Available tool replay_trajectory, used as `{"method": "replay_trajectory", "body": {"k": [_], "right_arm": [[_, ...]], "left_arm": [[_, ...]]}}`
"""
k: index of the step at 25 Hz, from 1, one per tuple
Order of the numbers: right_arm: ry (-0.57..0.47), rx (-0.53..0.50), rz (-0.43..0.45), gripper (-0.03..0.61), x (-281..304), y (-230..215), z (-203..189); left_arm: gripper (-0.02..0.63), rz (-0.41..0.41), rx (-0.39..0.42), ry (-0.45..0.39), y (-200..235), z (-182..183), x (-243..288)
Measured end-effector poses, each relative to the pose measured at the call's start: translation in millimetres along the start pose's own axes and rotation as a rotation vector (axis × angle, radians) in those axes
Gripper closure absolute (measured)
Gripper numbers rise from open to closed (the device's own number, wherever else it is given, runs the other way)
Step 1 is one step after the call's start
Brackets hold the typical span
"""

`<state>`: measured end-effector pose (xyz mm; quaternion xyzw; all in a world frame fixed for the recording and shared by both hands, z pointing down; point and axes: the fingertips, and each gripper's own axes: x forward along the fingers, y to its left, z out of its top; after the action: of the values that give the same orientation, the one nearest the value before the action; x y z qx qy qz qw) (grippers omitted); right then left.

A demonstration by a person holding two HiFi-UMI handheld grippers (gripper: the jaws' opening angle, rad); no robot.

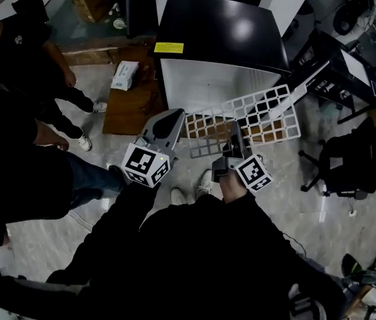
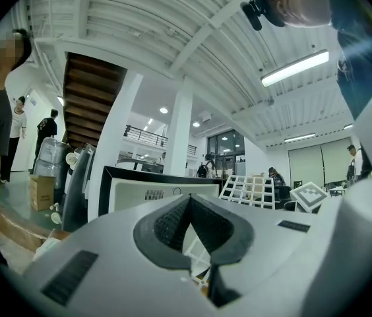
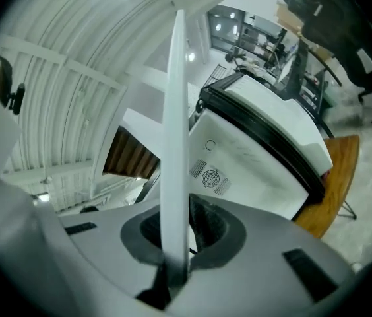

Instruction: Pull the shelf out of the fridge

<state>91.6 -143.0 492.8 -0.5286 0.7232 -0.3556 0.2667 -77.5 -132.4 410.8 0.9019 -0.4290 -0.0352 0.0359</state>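
Observation:
A black mini fridge (image 1: 221,39) stands open with its white inside (image 1: 208,85) facing me. The white grid shelf (image 1: 255,115) is outside the fridge, tilted in the air in front of it. My right gripper (image 1: 236,139) is shut on the shelf's near edge. In the right gripper view the shelf (image 3: 175,144) shows edge-on as a white strip clamped between the jaws, with the fridge (image 3: 265,144) behind it. My left gripper (image 1: 171,122) hangs just left of the shelf with its tips together and nothing in them. In the left gripper view the shelf (image 2: 252,190) and fridge (image 2: 140,190) lie ahead.
A low wooden board (image 1: 131,102) with a white box (image 1: 125,75) lies left of the fridge. People in dark clothes (image 1: 15,52) stand at the left. A black desk (image 1: 335,65) and an office chair (image 1: 348,165) are at the right.

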Motion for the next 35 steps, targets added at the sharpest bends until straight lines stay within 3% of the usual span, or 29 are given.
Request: {"method": "replay_trajectory", "body": {"k": [4, 9, 13, 25, 31, 35], "right_arm": [[0.031, -0.228, 0.028, 0.548, -3.2, 5.4, 20.1], [0.105, -0.607, 0.037, 0.548, -0.4, 22.0, 48.1], [0.158, -0.848, 0.039, 0.548, 2.6, 38.2, 69.0], [0.271, -1.653, -0.062, 0.548, -4.1, 121.8, 123.6], [0.242, -1.838, -0.04, 0.548, 12.8, 159.1, 138.5], [0.297, -1.906, -0.004, 0.541, 43.0, 168.7, 135.8]], "left_arm": [[0.607, -0.011, 0.008, 0.004, -3.9, 0.0, 7.0], [0.607, -0.006, -0.006, 0.002, -0.2, -2.8, 16.8], [0.607, -0.01, -0.012, -0.001, 1.2, -5.0, 27.1], [0.607, -0.047, -0.009, -0.042, -7.6, 14.2, 55.9], [0.607, -0.048, -0.009, -0.064, -4.8, 21.6, 63.5], [0.607, -0.036, -0.001, -0.07, 1.6, 23.8, 62.6]]}}
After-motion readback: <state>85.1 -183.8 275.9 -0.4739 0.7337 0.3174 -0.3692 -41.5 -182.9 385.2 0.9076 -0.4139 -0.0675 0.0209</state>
